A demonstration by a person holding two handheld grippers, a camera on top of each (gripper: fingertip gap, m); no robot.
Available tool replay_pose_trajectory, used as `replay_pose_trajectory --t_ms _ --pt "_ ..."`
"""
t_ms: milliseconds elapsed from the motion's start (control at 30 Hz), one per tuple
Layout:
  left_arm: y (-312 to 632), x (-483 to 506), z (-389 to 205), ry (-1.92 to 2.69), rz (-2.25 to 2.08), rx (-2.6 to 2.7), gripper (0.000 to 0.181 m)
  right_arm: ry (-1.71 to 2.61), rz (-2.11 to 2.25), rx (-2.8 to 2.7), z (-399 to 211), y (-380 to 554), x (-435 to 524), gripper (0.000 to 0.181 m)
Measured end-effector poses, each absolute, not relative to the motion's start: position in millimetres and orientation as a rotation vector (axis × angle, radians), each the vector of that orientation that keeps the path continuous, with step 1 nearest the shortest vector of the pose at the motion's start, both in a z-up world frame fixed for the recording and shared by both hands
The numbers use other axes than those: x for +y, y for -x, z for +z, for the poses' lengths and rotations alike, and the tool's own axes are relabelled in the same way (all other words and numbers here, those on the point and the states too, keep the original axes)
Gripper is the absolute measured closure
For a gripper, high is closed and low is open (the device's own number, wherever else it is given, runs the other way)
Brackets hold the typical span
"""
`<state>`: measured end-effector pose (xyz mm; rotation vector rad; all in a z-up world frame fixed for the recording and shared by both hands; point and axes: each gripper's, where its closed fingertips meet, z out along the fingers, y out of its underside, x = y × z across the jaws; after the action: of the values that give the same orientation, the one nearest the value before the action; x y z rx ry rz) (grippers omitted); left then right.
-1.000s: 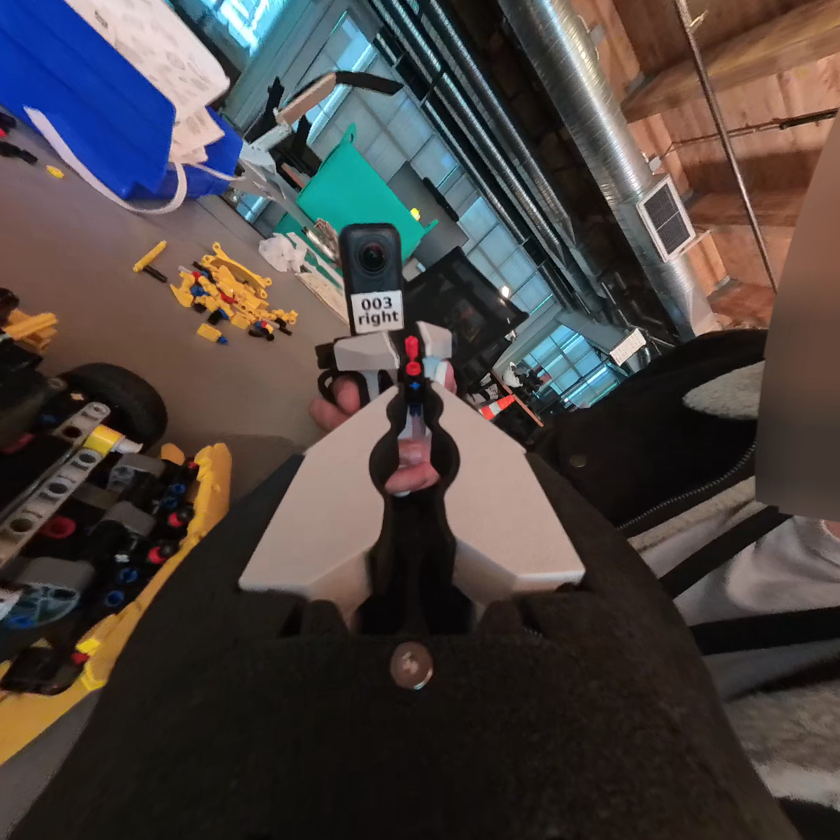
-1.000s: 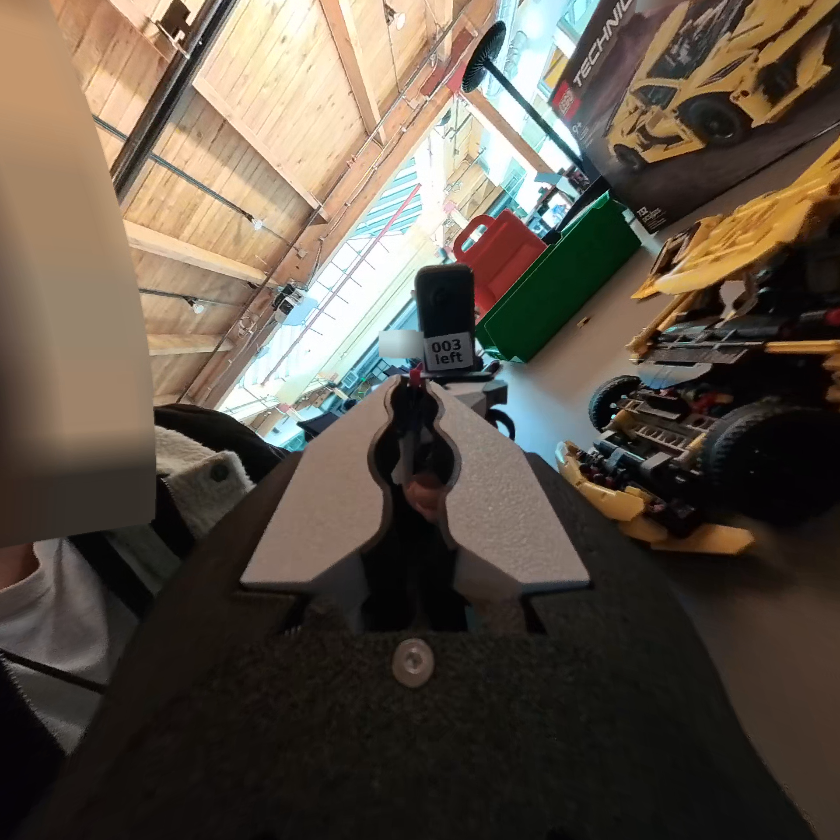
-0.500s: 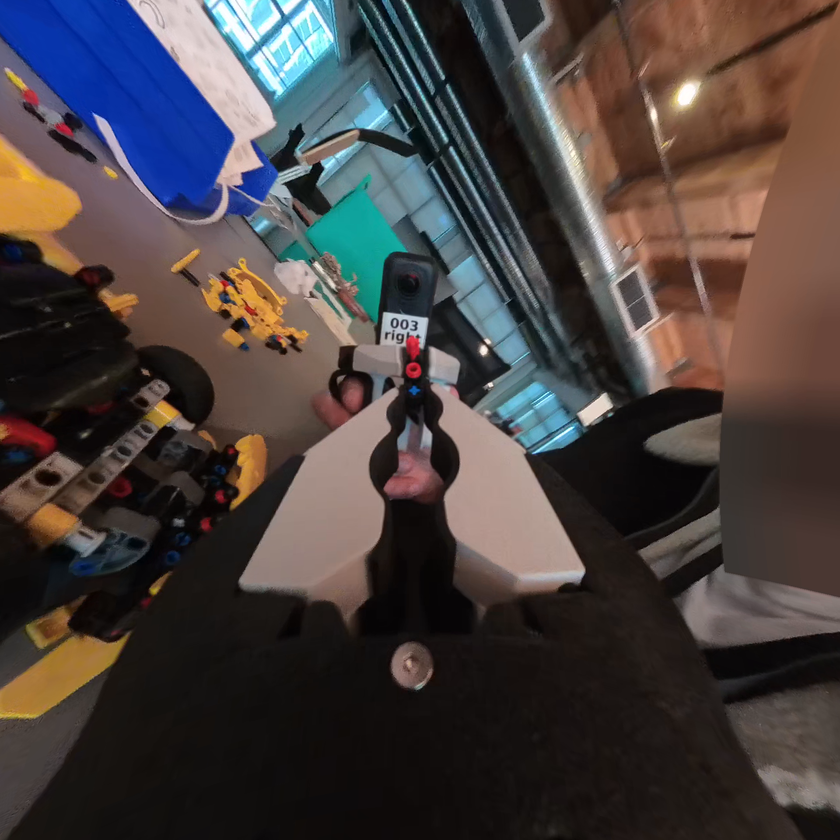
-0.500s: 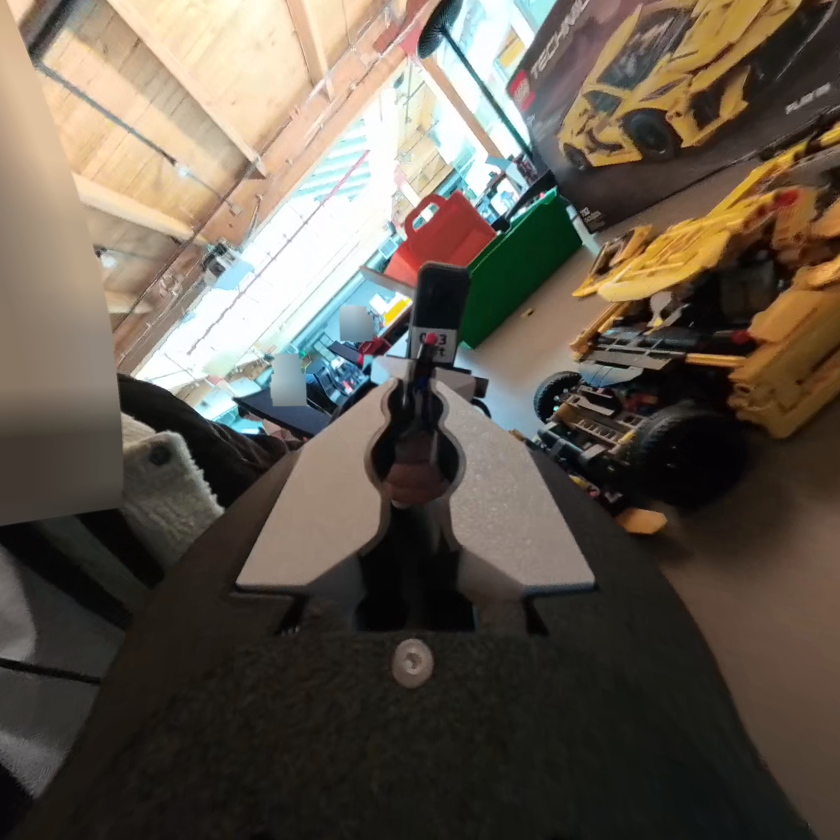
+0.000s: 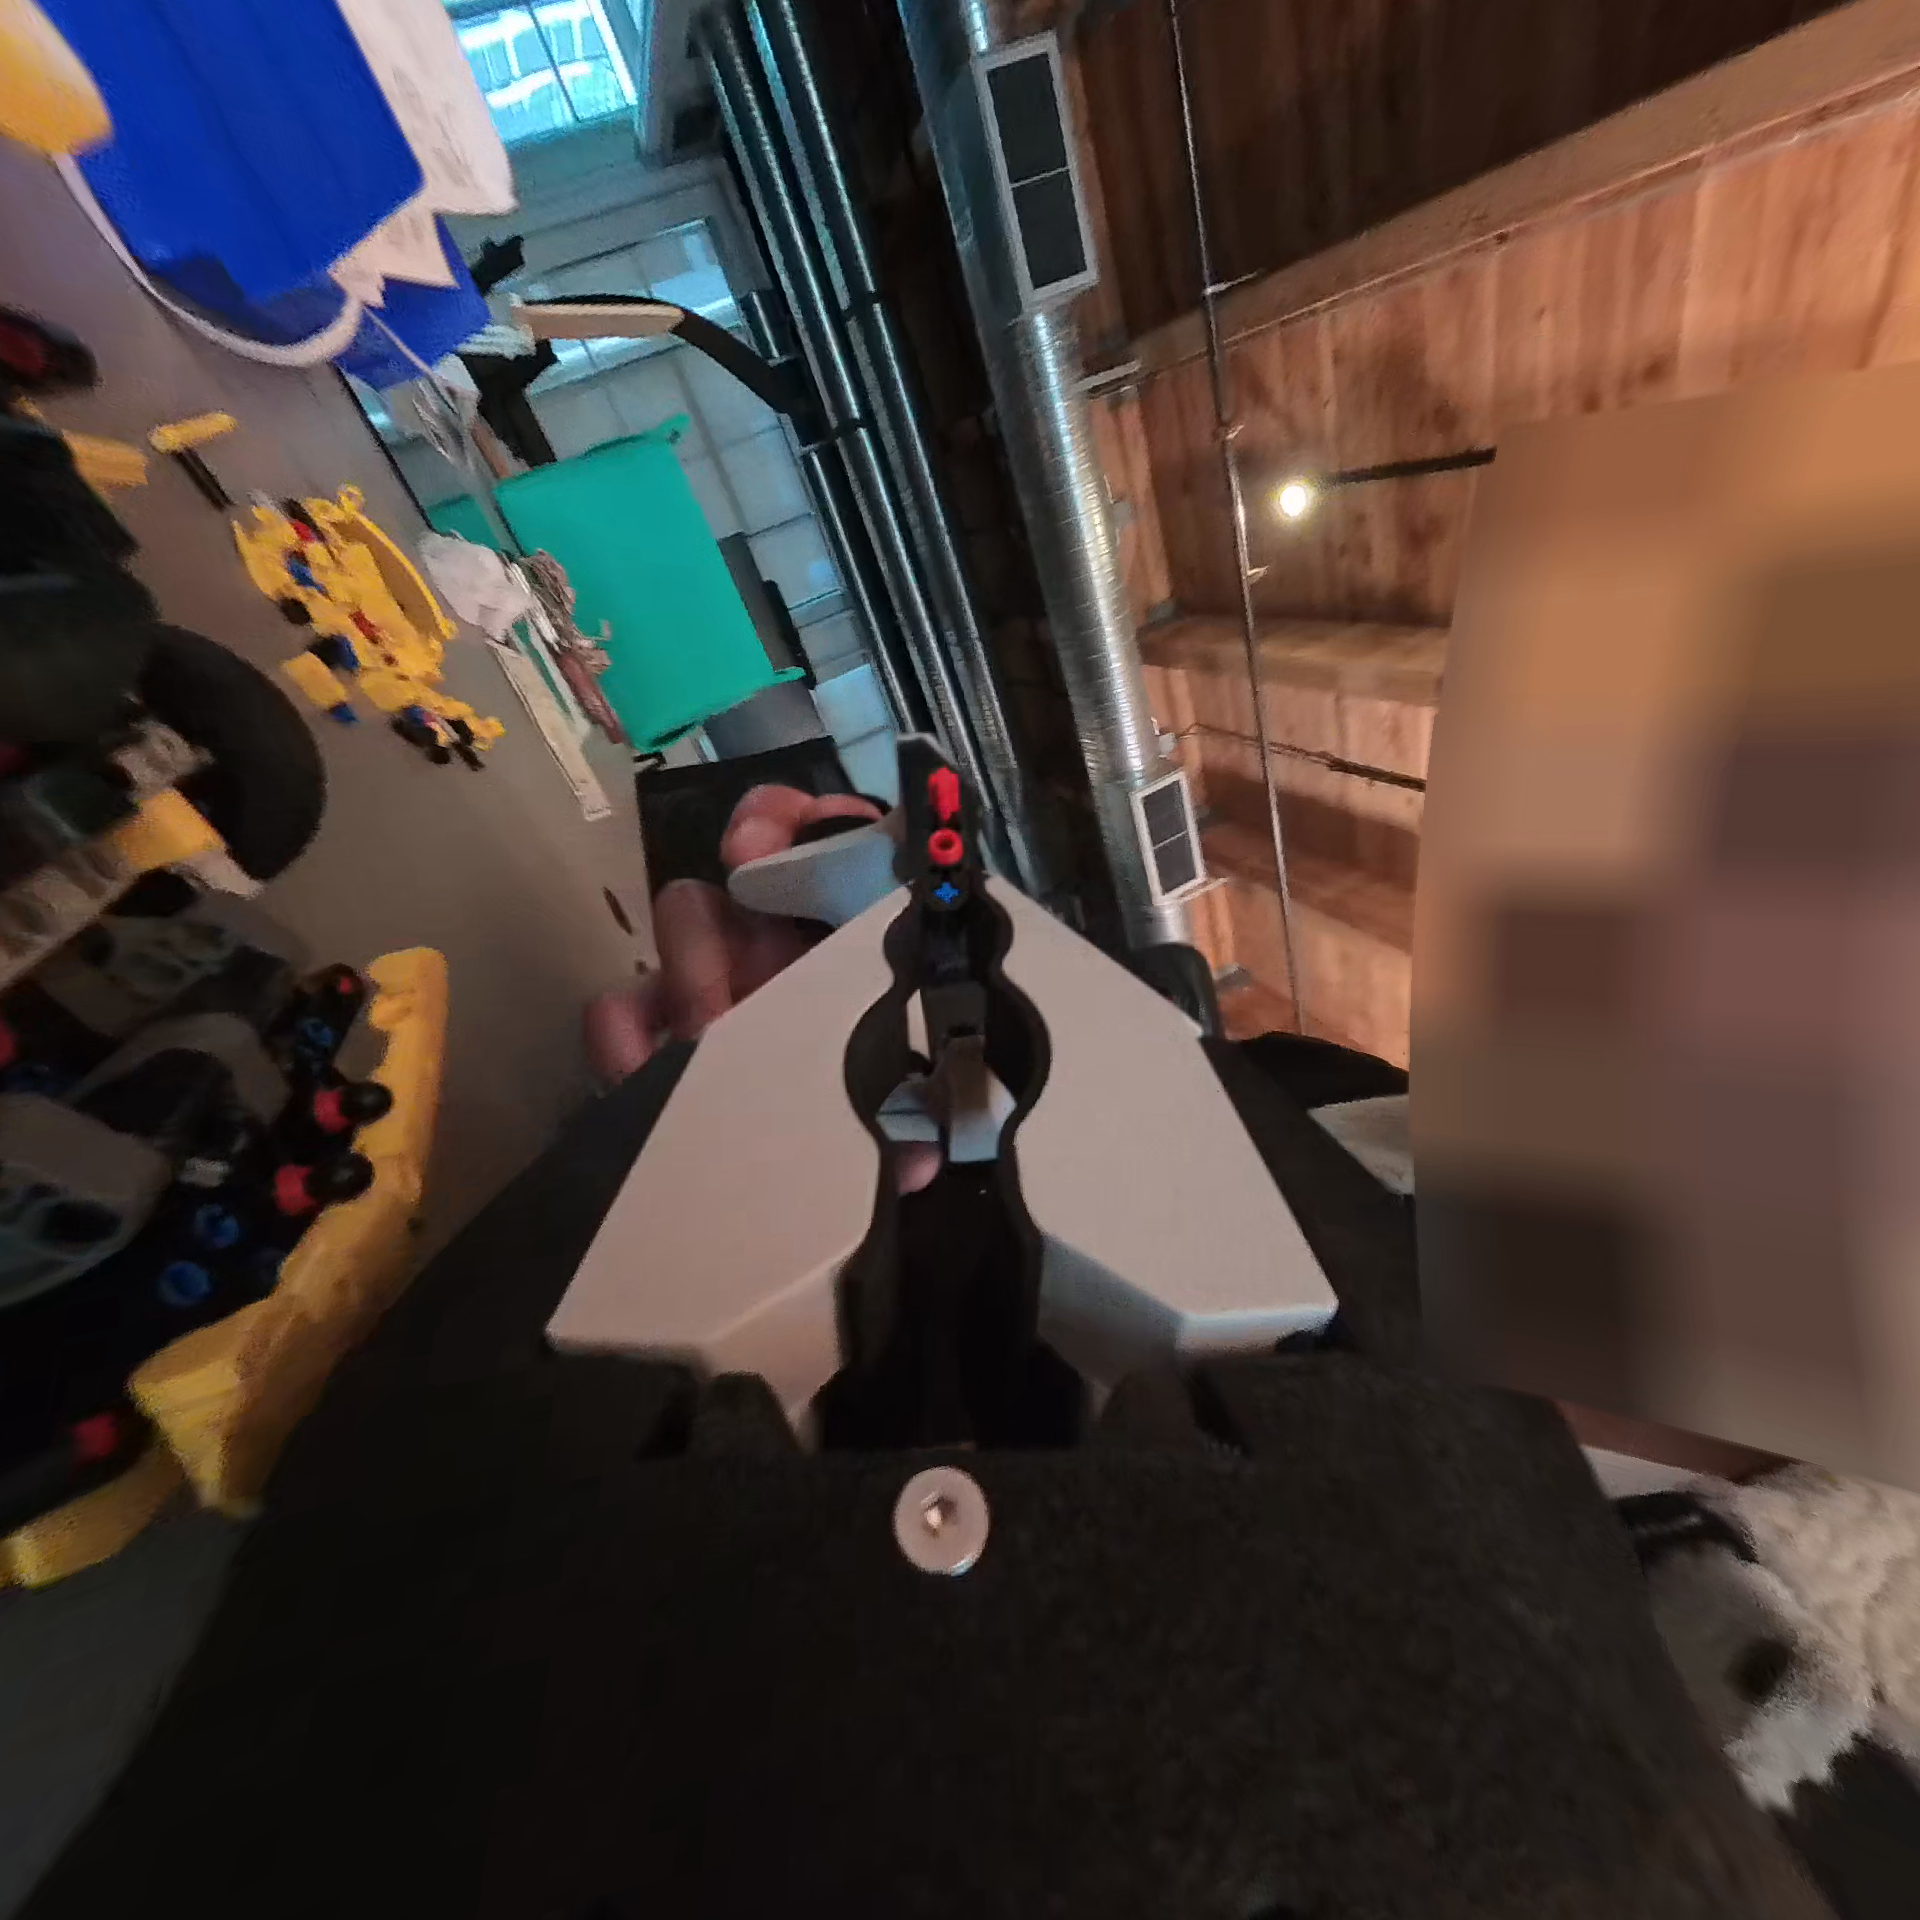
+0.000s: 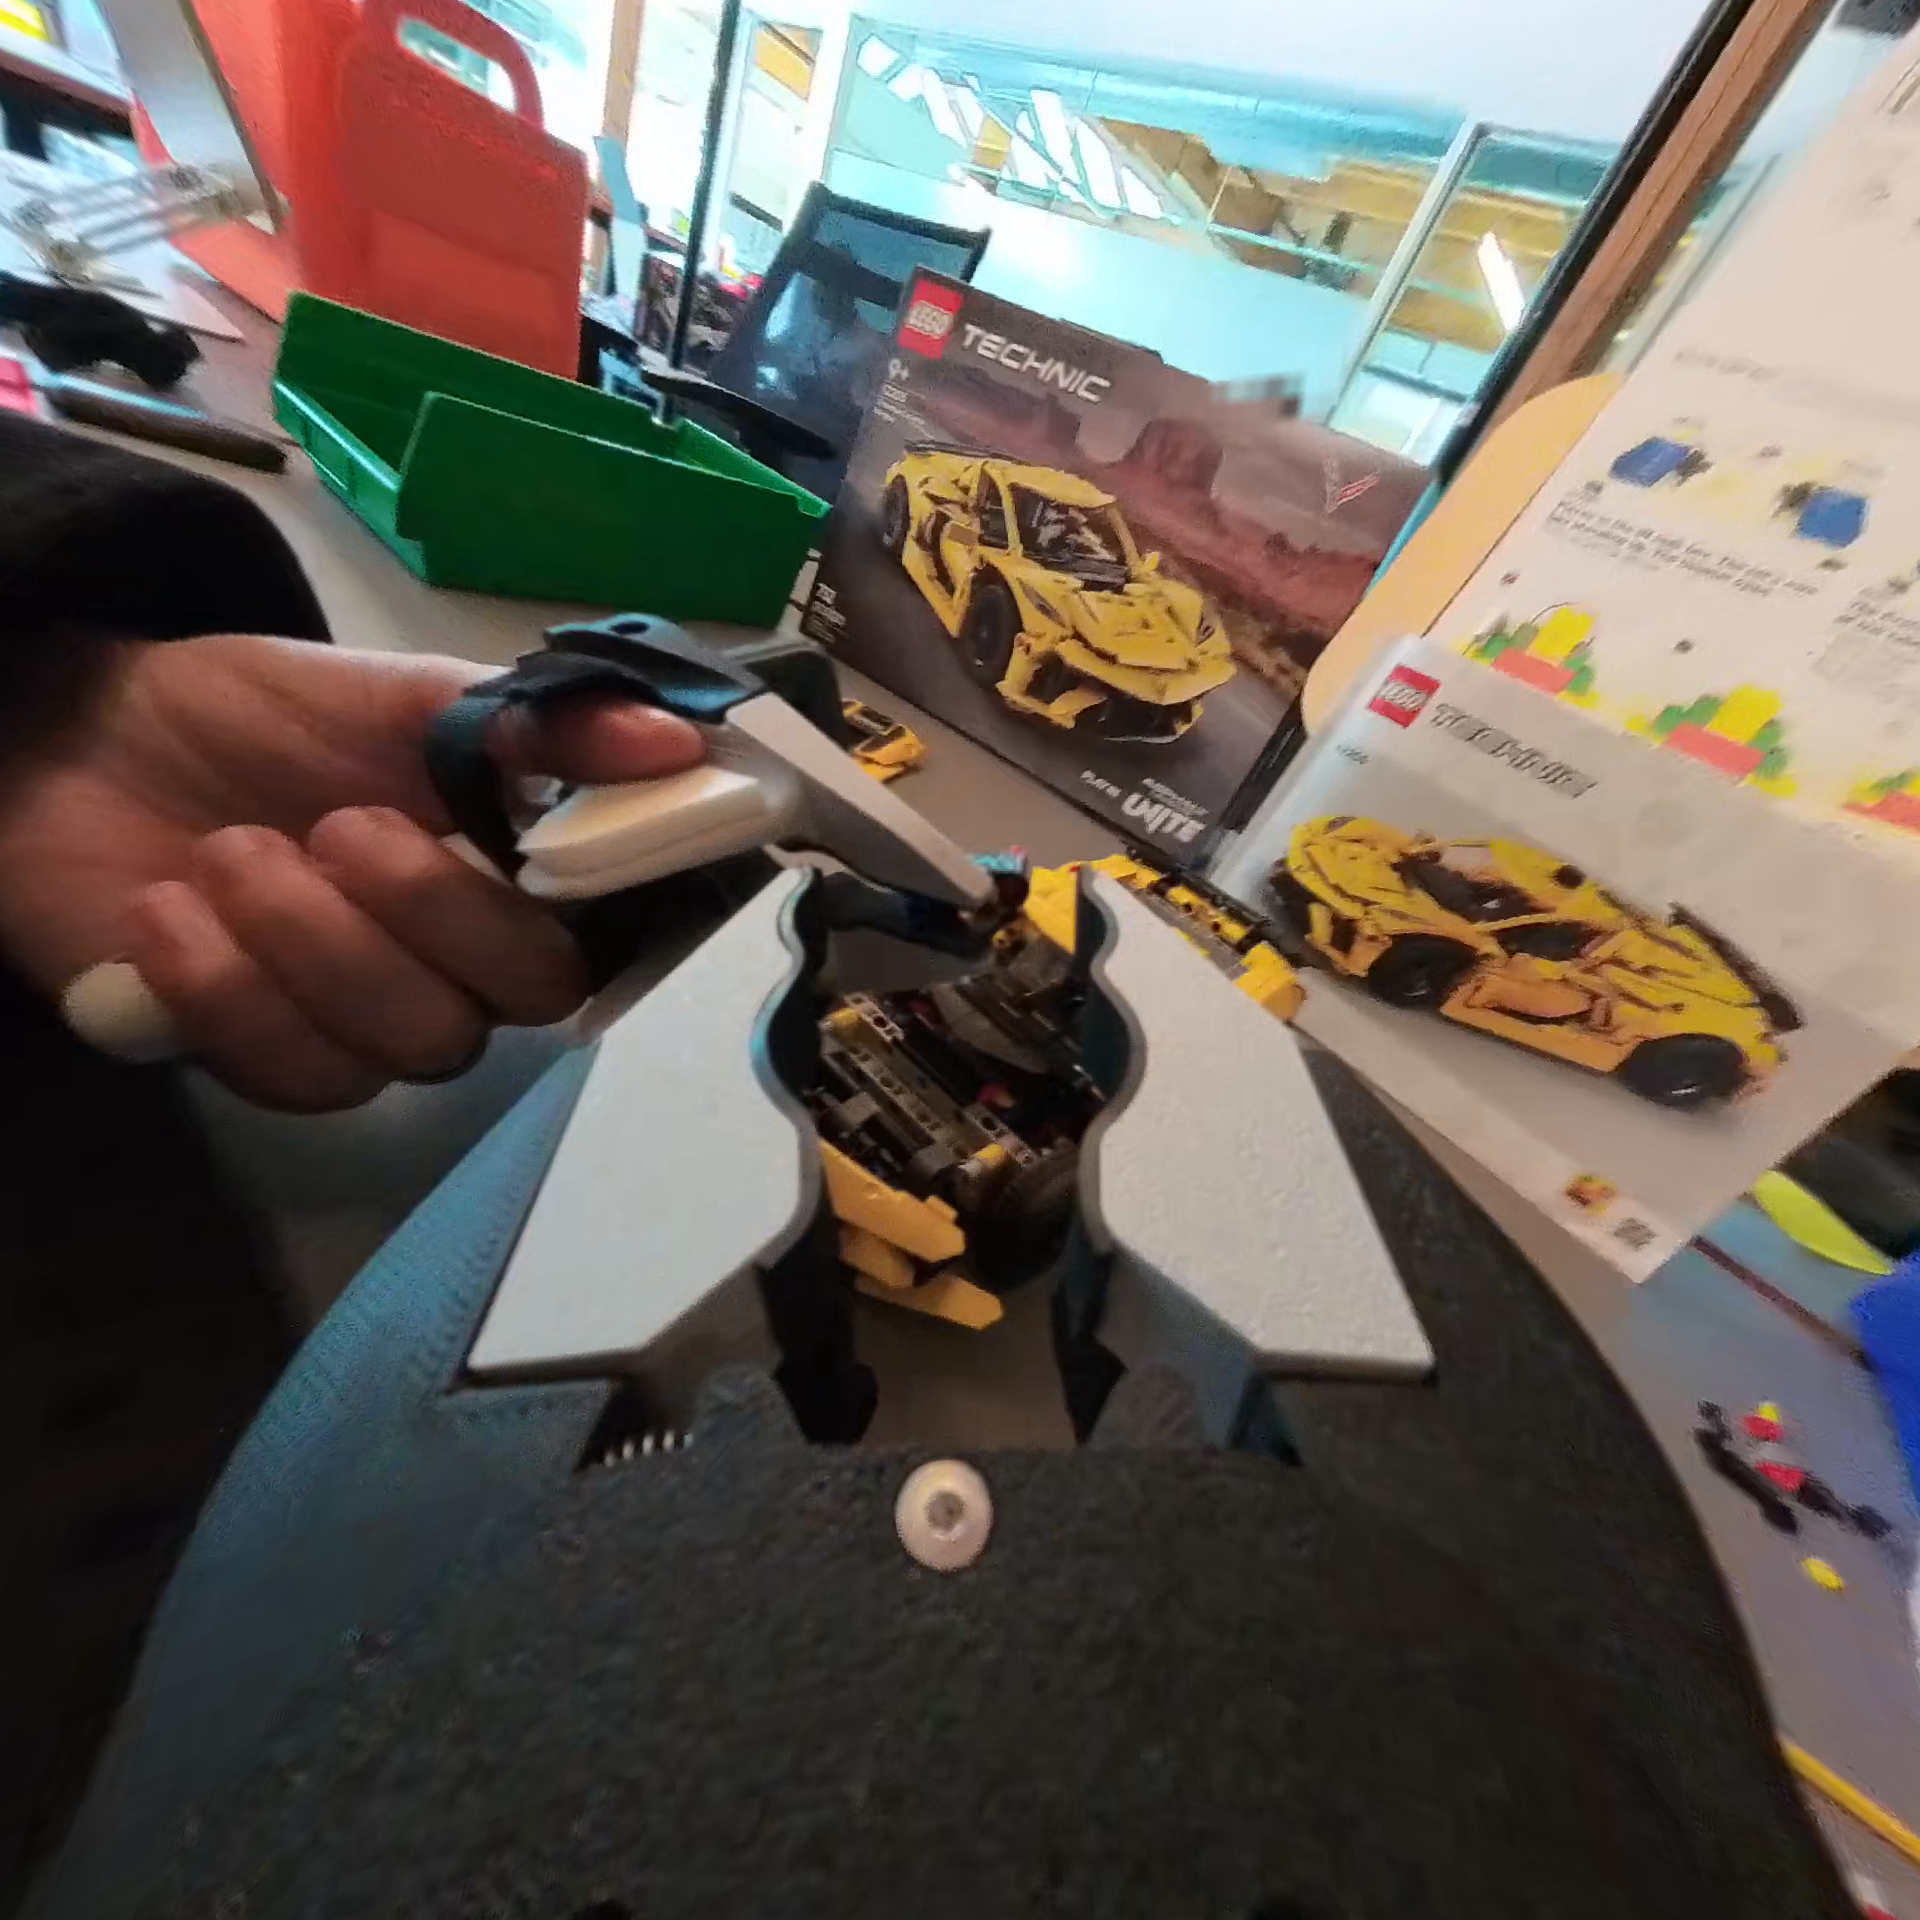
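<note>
Print on car kit box (image 6: 1091, 540) & instr. booklet (image 6: 1558, 935); not transcribed.

Left gripper (image 5: 945, 883) pinches a red-and-blue pin piece (image 5: 943, 831).

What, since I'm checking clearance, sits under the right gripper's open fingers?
Between the right gripper's fingers shows a half-built yellow toy car: beams, one wheel. The fingers cover the rest. The left gripper, above, pinches a small piece.
</note>
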<state>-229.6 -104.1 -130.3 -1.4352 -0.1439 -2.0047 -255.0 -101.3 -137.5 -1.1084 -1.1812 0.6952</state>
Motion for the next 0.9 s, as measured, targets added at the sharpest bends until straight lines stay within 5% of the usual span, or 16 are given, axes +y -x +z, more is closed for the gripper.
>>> replay_pose_trajectory --t_ms 300,400,900 --pt "221.7 -111.4 -126.6 1.445 -2.019 -0.049 0.175 1.069 0.727 -1.248 -136.0 251.9 -111.8 0.159" --pt "230.6 -106.7 -130.7 1.478 -1.96 -0.061 0.159 1.094 0.792 -1.222 -133.1 248.4 -109.3 0.159" --pt "230.4 -123.3 -134.8 1.627 -1.854 0.223 0.175 1.092 0.914 -1.315 -141.6 252.6 -125.3 0.159"
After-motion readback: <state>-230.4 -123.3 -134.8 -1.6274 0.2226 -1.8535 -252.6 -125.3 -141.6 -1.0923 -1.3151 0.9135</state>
